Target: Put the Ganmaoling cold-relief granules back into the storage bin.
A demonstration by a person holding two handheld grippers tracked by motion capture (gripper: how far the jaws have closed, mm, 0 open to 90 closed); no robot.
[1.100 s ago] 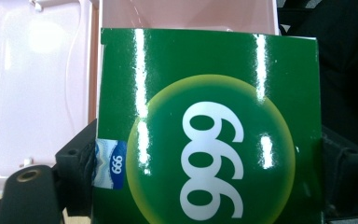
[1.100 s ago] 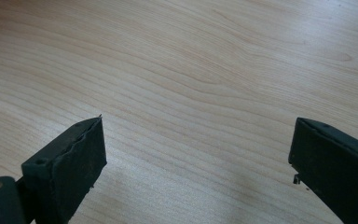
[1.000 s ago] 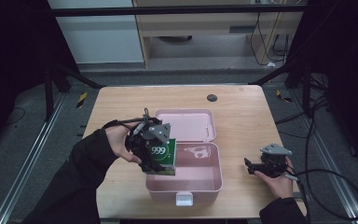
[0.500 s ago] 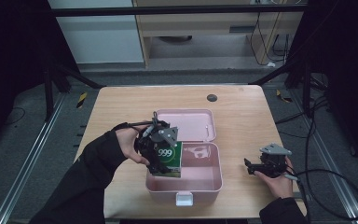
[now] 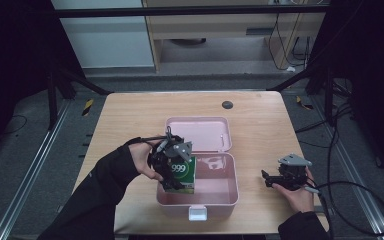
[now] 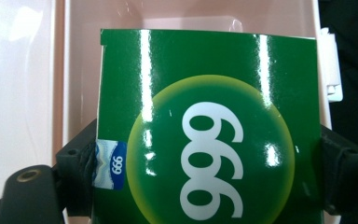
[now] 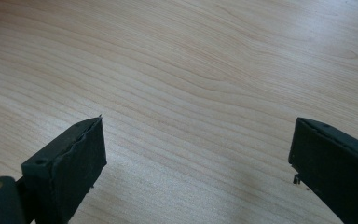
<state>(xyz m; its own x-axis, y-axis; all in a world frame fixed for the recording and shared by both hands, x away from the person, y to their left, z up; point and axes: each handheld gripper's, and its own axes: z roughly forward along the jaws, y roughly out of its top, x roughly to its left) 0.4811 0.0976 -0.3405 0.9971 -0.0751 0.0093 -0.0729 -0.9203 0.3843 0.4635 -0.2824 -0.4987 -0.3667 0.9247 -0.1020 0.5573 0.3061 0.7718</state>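
Worktop [image 5: 130, 125]: pale wood, carrying one open pink case [image 5: 230, 192] with its lid [image 5: 198, 132] laid flat behind it. A small dark disc [image 5: 227, 104] lies near the far edge, well apart from the case.

Green carton [image 5: 182, 174], marked 999: held upright over the left end of the case tray, lower end at or just inside the rim. In the left gripper view the carton [image 6: 209, 130] sits between both black jaws, which press on its two sides, with pink tray wall behind it.

Left tool [image 5: 172, 165]: clamped on the carton, hand coming in from the left.

Right tool [image 5: 280, 179]: resting on the worktop to the right of the case, jaws wide apart, nothing between them; bare wood grain [image 7: 177, 70] shows between its jaws in the right gripper view.

Risks, as judged: the carton stands close to the left tray wall, so a lower corner could catch on the rim and tip it. Letting go before the base is seated could leave it leaning or fallen. The case is unheld and may slide if pushed.

Hard to make out: carton base and tray floor under it are hidden; whether it touches the bottom cannot be told. The carton's lower part is cut off in the left gripper view.
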